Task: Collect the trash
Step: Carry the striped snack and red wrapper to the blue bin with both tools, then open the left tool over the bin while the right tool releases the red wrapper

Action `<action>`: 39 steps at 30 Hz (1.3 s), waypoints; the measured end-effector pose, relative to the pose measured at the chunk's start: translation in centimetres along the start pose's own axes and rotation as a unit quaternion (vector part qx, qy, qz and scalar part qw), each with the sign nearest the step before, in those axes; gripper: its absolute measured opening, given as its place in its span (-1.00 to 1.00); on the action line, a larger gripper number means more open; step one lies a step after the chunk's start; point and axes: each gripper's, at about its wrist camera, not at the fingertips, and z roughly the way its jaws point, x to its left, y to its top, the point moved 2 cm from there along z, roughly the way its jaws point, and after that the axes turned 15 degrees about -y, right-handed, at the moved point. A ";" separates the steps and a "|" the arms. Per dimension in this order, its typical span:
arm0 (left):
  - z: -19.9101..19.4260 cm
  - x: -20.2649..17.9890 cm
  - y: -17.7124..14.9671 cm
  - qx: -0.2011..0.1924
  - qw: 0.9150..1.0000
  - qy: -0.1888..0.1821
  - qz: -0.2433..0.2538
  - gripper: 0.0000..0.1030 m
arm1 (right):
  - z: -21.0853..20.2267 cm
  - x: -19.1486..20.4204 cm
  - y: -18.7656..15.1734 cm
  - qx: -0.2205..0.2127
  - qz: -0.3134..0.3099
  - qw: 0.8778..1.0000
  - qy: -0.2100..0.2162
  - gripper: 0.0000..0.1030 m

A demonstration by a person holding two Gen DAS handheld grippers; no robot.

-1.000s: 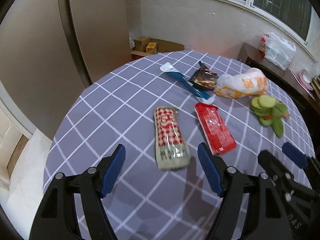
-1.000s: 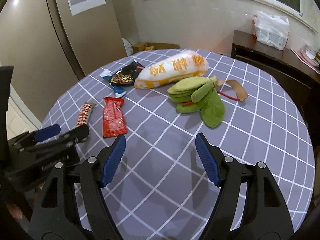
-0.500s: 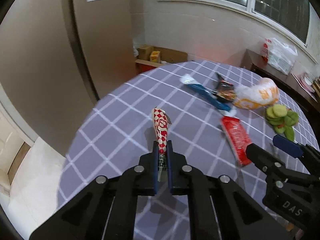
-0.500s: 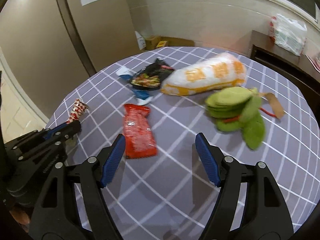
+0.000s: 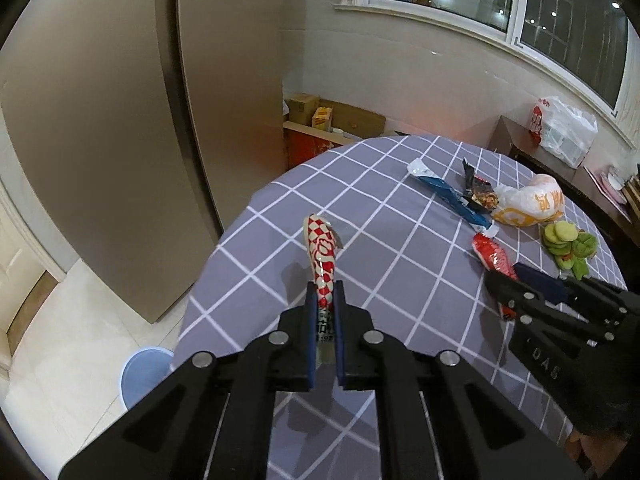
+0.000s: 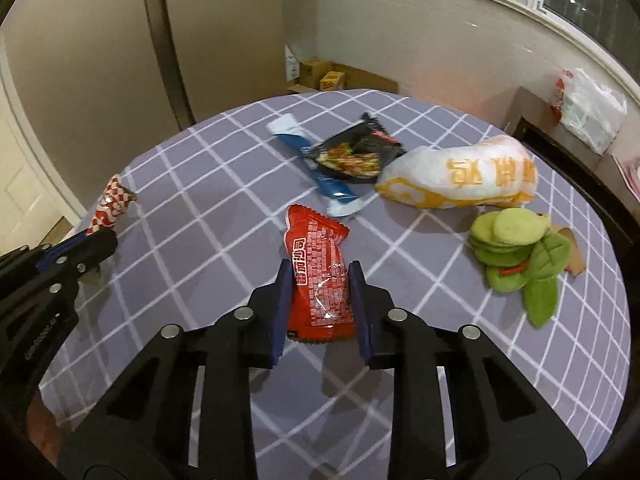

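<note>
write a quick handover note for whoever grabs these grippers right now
Left gripper: shut on the checked red-and-white wrapper, lifted off the table.
Right gripper: jaws closing around the red packet.
Still on the table: blue wrapper, black snack packet, white-and-orange bag, green felt piece.
Blue bin stands on the floor by the table.
Nothing seen binned yet.

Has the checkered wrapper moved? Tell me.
Yes. The checkered wrapper has left its flat spot beside the red packet and is raised toward the table's left edge.
</note>
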 end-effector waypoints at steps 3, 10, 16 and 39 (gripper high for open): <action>-1.0 0.9 -0.3 -0.005 1.000 0.000 -0.007 -0.87 | -1.5 1.8 -0.3 -0.010 -0.007 1.000 0.023 -0.51; -5.0 5.1 -1.4 -0.028 0.999 0.012 -0.036 -0.87 | -5.9 7.4 0.0 -0.041 -0.029 0.996 0.067 -0.51; -9.3 10.3 -3.1 -0.050 0.996 0.033 -0.069 -0.87 | -9.0 13.9 -0.1 -0.057 -0.061 0.990 0.114 -0.51; -16.0 30.5 -10.5 -0.049 0.968 0.112 -0.217 -0.87 | -11.1 35.0 -3.0 -0.053 -0.147 0.962 0.224 -0.51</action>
